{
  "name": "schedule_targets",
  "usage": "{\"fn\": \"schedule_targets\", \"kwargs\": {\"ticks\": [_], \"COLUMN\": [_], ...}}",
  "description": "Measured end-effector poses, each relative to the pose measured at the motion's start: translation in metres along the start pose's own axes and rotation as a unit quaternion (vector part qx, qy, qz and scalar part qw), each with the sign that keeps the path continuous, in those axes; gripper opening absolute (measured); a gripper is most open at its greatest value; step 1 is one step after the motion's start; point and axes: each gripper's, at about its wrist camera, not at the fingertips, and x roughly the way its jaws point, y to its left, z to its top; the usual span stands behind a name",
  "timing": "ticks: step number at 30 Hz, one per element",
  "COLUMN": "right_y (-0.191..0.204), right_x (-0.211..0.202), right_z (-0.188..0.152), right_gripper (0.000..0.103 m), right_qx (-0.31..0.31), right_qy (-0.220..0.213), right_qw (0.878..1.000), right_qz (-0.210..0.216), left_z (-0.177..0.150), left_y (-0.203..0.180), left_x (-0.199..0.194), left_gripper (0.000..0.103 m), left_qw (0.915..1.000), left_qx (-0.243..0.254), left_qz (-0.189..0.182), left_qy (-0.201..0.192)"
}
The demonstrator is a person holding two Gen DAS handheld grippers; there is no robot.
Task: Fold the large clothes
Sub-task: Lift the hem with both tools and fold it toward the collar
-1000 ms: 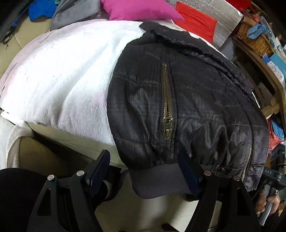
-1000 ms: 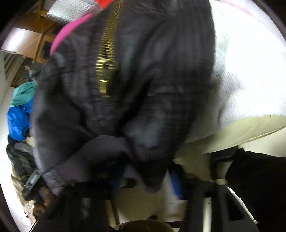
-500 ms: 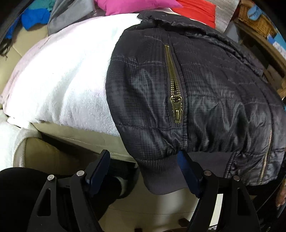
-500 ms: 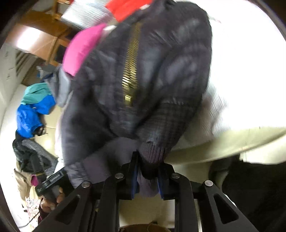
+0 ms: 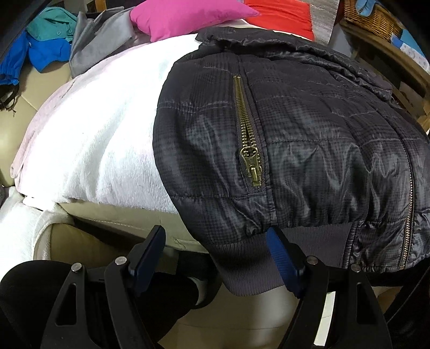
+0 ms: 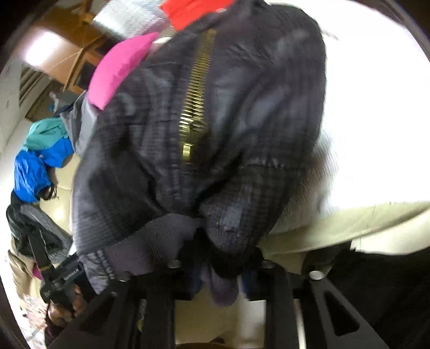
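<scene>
A dark quilted jacket (image 5: pixel 309 139) with brass zippers lies on a white towel (image 5: pixel 102 145), its grey ribbed hem (image 5: pixel 252 265) hanging over the front edge. My left gripper (image 5: pixel 215 255) is open, its jaws astride the hem's left corner with nothing clamped. In the right wrist view the jacket (image 6: pixel 209 128) fills the frame. My right gripper (image 6: pixel 215 271) is shut on the bunched ribbed hem (image 6: pixel 223 282); the fabric hides its pads.
A pink cushion (image 5: pixel 193 16), a red cloth (image 5: pixel 279 18), and grey (image 5: pixel 99 40) and blue-teal garments (image 5: pixel 45 40) lie at the back. A wicker basket (image 5: pixel 371 13) and wooden furniture stand at the right. The beige sofa edge (image 5: pixel 121 220) is below the towel.
My right gripper has closed on the jacket's hem. My left gripper has moved closer to the hem's left corner and stays open.
</scene>
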Motion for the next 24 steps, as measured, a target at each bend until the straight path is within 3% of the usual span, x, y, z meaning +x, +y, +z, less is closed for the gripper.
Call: {"fn": "schedule_targets", "kwargs": {"ticks": [3, 7, 11, 14, 19, 21, 23, 24], "right_y": [0.005, -0.005, -0.020, -0.020, -0.014, -0.007, 0.002, 0.005], "right_x": [-0.010, 0.003, 0.012, 0.013, 0.015, 0.011, 0.000, -0.004], "right_z": [0.002, 0.002, 0.004, 0.003, -0.001, -0.002, -0.001, 0.000], "right_gripper": [0.020, 0.022, 0.031, 0.034, 0.036, 0.027, 0.022, 0.022], "right_qx": [-0.010, 0.015, 0.062, 0.057, 0.036, 0.030, 0.007, 0.000], "right_qy": [-0.025, 0.006, 0.034, 0.042, 0.039, 0.024, -0.002, -0.011], "right_qw": [0.999, 1.000, 0.997, 0.997, 0.998, 0.999, 1.000, 0.999], "right_qz": [0.021, 0.013, 0.038, 0.040, 0.035, 0.033, 0.027, 0.030], "left_z": [-0.001, 0.001, -0.006, -0.011, -0.011, -0.011, -0.010, -0.010], "left_y": [-0.001, -0.005, -0.012, -0.019, -0.017, -0.010, -0.006, -0.006], "left_x": [-0.006, -0.014, 0.002, 0.014, 0.019, 0.017, 0.012, 0.009], "left_gripper": [0.078, 0.078, 0.078, 0.079, 0.078, 0.078, 0.050, 0.043], "left_qw": [1.0000, 0.9999, 0.9953, 0.9884, 0.9824, 0.9783, 0.9775, 0.9785], "left_qx": [0.006, 0.008, -0.006, -0.008, -0.035, -0.059, -0.069, -0.068], "left_qz": [0.002, -0.006, -0.072, -0.104, -0.137, -0.164, -0.173, -0.172], "left_qy": [-0.002, 0.007, 0.064, 0.110, 0.121, 0.113, 0.098, 0.091]}}
